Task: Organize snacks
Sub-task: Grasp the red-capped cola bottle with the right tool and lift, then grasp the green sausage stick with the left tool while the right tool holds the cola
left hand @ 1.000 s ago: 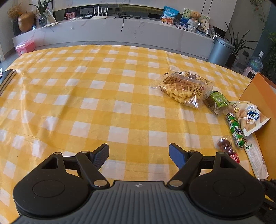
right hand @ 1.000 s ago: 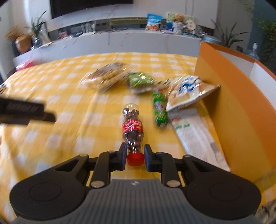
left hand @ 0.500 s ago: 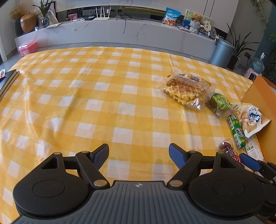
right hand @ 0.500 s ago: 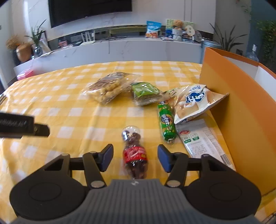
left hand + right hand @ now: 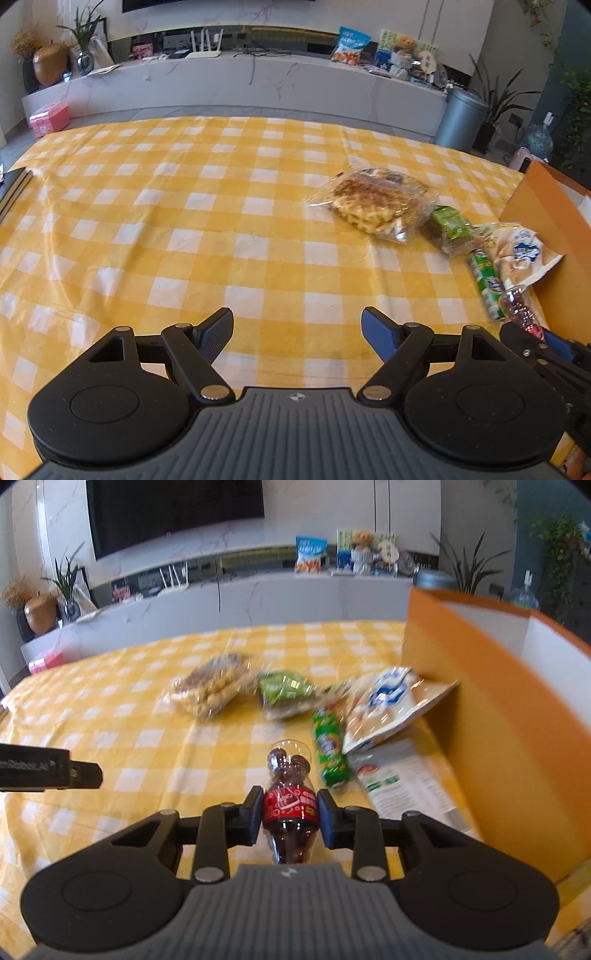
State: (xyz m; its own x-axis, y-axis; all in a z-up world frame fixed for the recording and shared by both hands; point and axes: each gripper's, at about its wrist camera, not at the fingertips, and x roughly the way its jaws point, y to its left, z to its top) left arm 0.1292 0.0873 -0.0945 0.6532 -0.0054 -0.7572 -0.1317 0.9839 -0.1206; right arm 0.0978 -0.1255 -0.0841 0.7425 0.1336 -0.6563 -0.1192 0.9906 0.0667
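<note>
Two tools: right tool [image 5: 290, 821] gripping cola-shaped bottle [image 5: 290, 805] (red label), left tool [image 5: 297, 334] wide.

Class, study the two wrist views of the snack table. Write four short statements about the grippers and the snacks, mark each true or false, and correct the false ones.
1. The right gripper has its fingers closed on the small bottle at its red label. True.
2. The left gripper holds the green tube snack. False: its fingers are spread wide with nothing between them, and the green tube snack lies on the checked tablecloth.
3. The white and blue bag leans against the orange box. True.
4. The clear bag of waffle snacks is inside the orange box. False: the clear bag lies on the tablecloth, left of the green packet.
</note>
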